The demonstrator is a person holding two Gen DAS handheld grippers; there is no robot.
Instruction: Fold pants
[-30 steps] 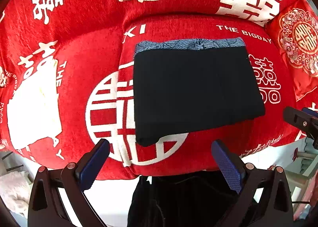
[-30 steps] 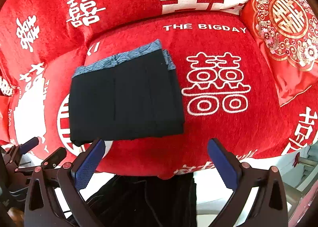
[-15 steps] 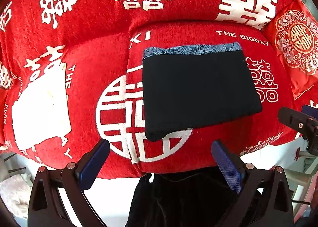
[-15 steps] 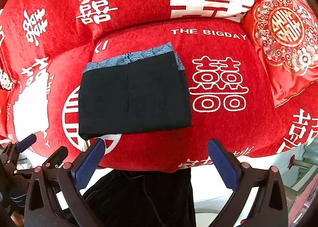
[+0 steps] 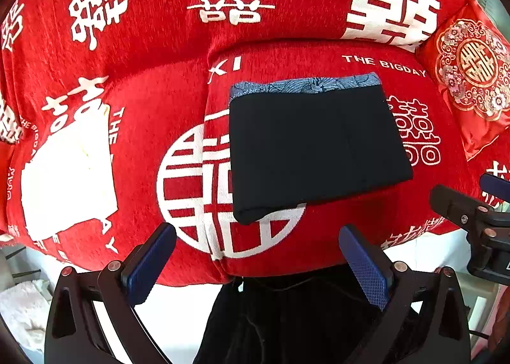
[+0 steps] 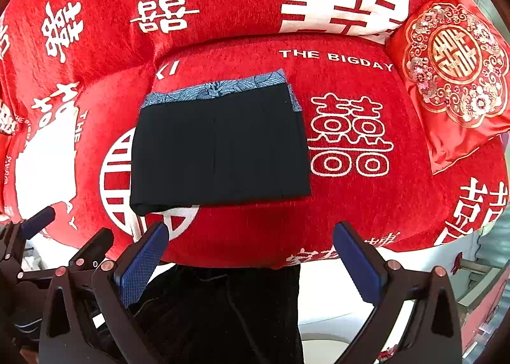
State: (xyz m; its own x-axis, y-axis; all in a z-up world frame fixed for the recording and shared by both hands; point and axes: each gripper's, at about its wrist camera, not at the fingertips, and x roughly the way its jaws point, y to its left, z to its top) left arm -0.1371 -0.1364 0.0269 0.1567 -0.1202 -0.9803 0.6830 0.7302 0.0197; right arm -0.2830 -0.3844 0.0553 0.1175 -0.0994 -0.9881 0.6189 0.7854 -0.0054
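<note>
The dark pants (image 5: 315,147) lie folded into a neat rectangle on the red sofa seat (image 5: 178,109), with a blue patterned waistband strip along the far edge. They also show in the right wrist view (image 6: 220,150). My left gripper (image 5: 258,265) is open and empty, held off the sofa's front edge, apart from the pants. My right gripper (image 6: 251,262) is open and empty too, in front of the seat edge. The right gripper shows at the right edge of the left wrist view (image 5: 471,220).
A red embroidered cushion (image 6: 452,77) leans at the sofa's right end. A white printed patch (image 5: 67,179) marks the left seat. A person's dark trousers (image 6: 223,310) hang below the grippers. A white towel (image 5: 22,310) lies on the floor, lower left.
Both grippers have drawn back from the sofa, so the folded pants look smaller and farther. The pants have not moved.
</note>
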